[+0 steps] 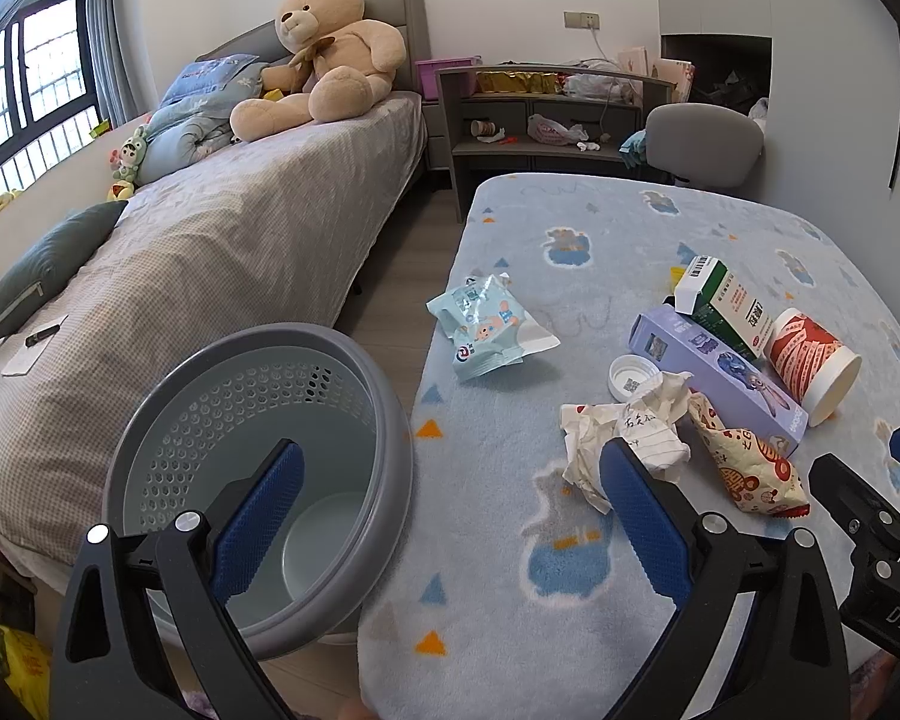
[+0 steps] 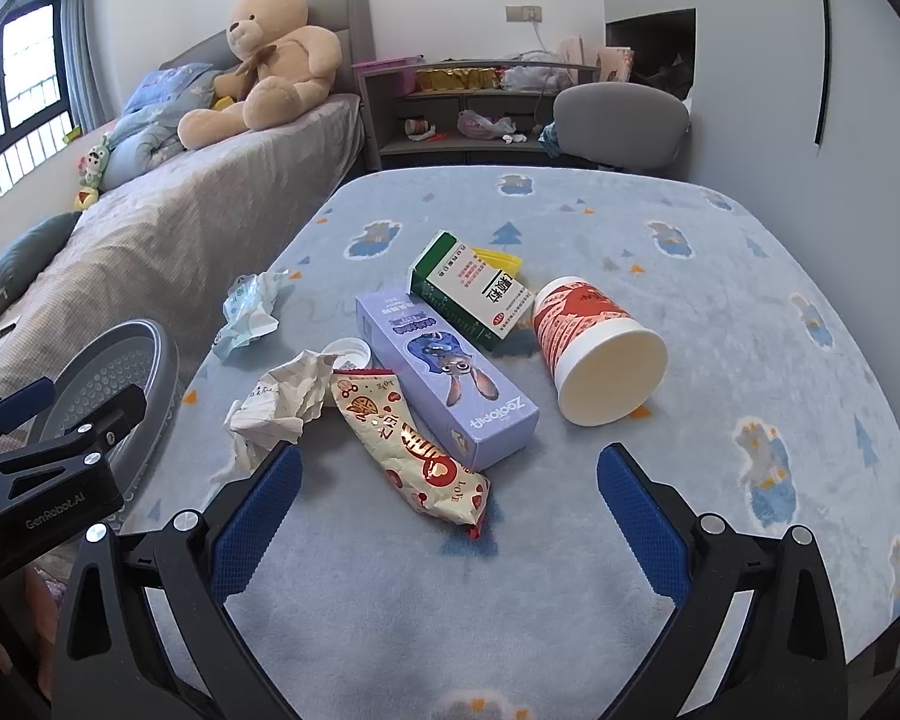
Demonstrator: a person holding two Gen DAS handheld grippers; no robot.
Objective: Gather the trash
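**Right wrist view: both tools empty, trash untouched on the worktop**

Right wrist view shows your right tool [image 2: 449, 483] with its blue pads spread wide, nothing between them. It hangs above the near edge of the worktop [image 2: 720, 312], which is covered in a pale blue patterned blanket. Your left tool [image 1: 450, 480] is spread as well and empty, straddling the gap between the grey perforated bin [image 1: 258, 468] and the worktop edge.

Trash lies in one loose cluster: snack wrapper [image 2: 411, 441], crumpled paper [image 2: 282, 396], purple Zootopia box [image 2: 444, 372], green-and-white carton [image 2: 471, 291], red paper cup [image 2: 597, 354] on its side, white cap [image 2: 348, 353]. A light blue wipes packet [image 2: 247, 315] lies apart, toward the bin side.

Key relation: the snack wrapper is the nearest piece, straight ahead of the right tool and just past its tips. Its long axis runs diagonally, far-left to near-right, so a slight wrist roll would probably be needed for the pads to close across its width. The crumpled paper sits just ahead of your left tool's right pad, likely the easier reach for that hand. The bin stands on the floor off the worktop's left edge, nearer the left hand.
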